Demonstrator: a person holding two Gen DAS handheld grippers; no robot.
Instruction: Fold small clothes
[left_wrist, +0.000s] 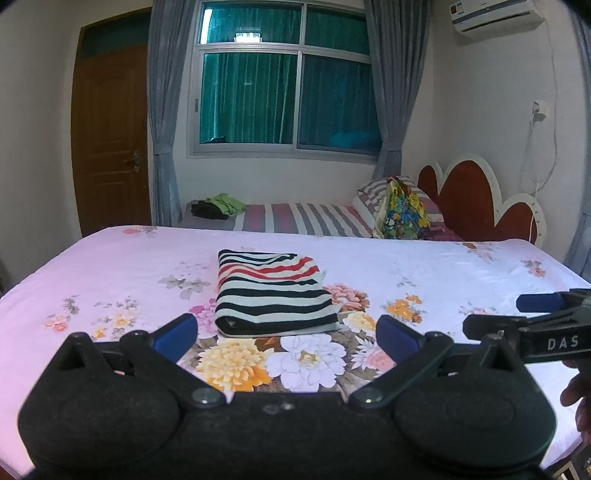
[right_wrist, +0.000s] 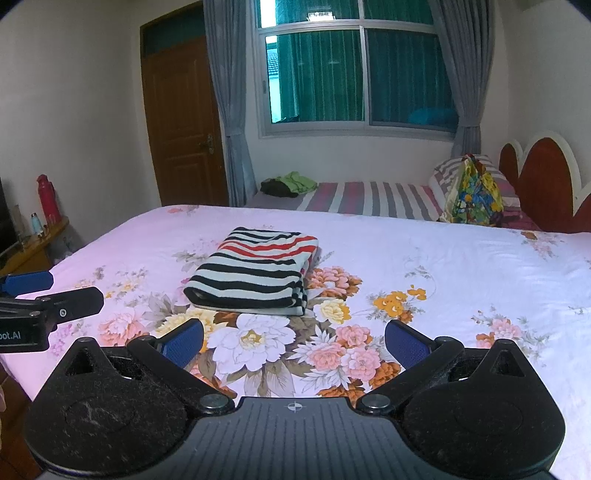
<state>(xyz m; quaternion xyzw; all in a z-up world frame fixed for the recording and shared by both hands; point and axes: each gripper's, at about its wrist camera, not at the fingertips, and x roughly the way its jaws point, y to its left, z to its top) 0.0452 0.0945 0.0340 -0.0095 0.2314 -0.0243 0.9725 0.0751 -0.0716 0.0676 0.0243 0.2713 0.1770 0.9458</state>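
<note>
A small garment with black, white and red stripes (left_wrist: 273, 291) lies folded into a neat rectangle on the pink floral bedsheet (left_wrist: 110, 266). In the right wrist view the same folded garment (right_wrist: 258, 271) rests left of centre on the bed (right_wrist: 461, 266). My left gripper (left_wrist: 288, 336) hovers just in front of it, open and holding nothing. My right gripper (right_wrist: 293, 341) is also open and empty, a little short of the garment. Each gripper shows at the edge of the other's view: the right one (left_wrist: 524, 314) and the left one (right_wrist: 51, 291).
A second bed with a striped cover (right_wrist: 369, 199) stands behind, carrying green and dark clothes (right_wrist: 288, 184) and a colourful bag (right_wrist: 472, 195). A red bottle (right_wrist: 48, 199) stands on a wooden shelf at the left. A door, window and curtains fill the far wall.
</note>
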